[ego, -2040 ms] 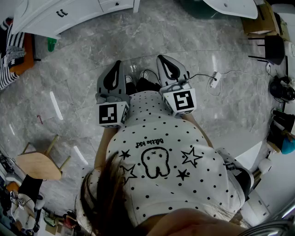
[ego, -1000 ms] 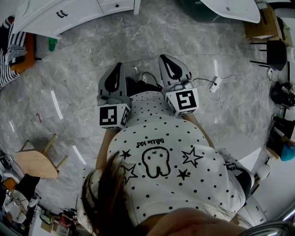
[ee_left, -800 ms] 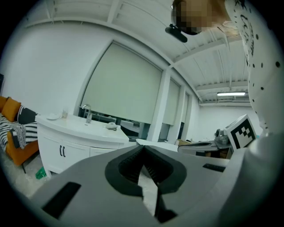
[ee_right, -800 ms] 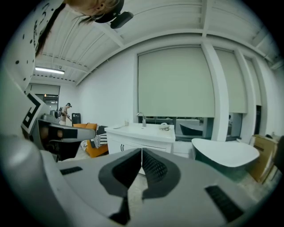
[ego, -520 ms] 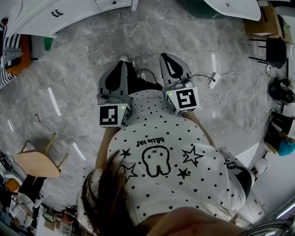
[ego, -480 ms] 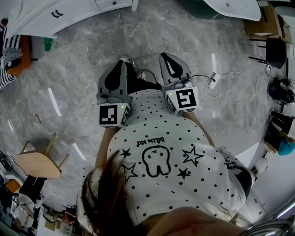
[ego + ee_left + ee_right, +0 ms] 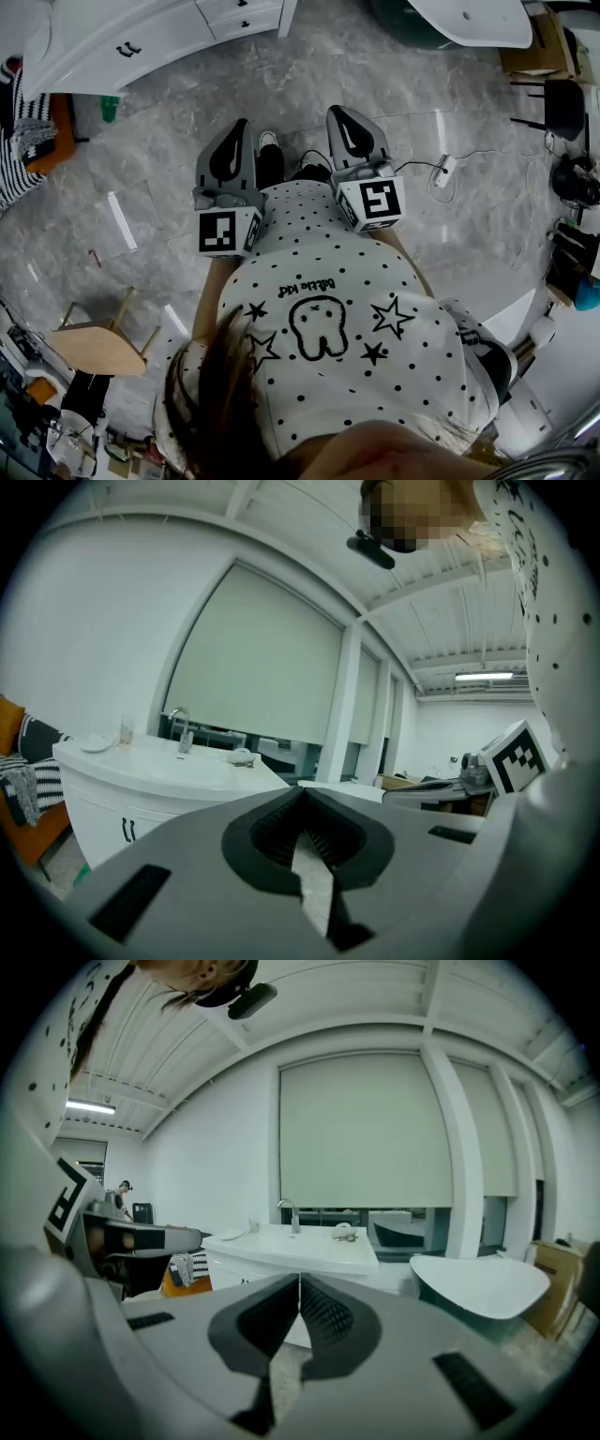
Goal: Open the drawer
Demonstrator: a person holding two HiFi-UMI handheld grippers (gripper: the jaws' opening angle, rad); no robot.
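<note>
facing a curved glossy white vanity (image 7: 112, 37), left tongs (image 7: 238, 125) and right tongs (image 7: 337, 112) closed, empty

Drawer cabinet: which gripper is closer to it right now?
Left, by a little. The left gripper is short of the white cabinet, which lies ahead to its left; the right gripper sits farther right. Neither touches it, and both have their jaws shut.

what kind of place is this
Likely a bathroom mock-up in a lab or showroom: a white vanity with a tap, a marble-tile floor, and a loose cable and boxes nearby.
</note>
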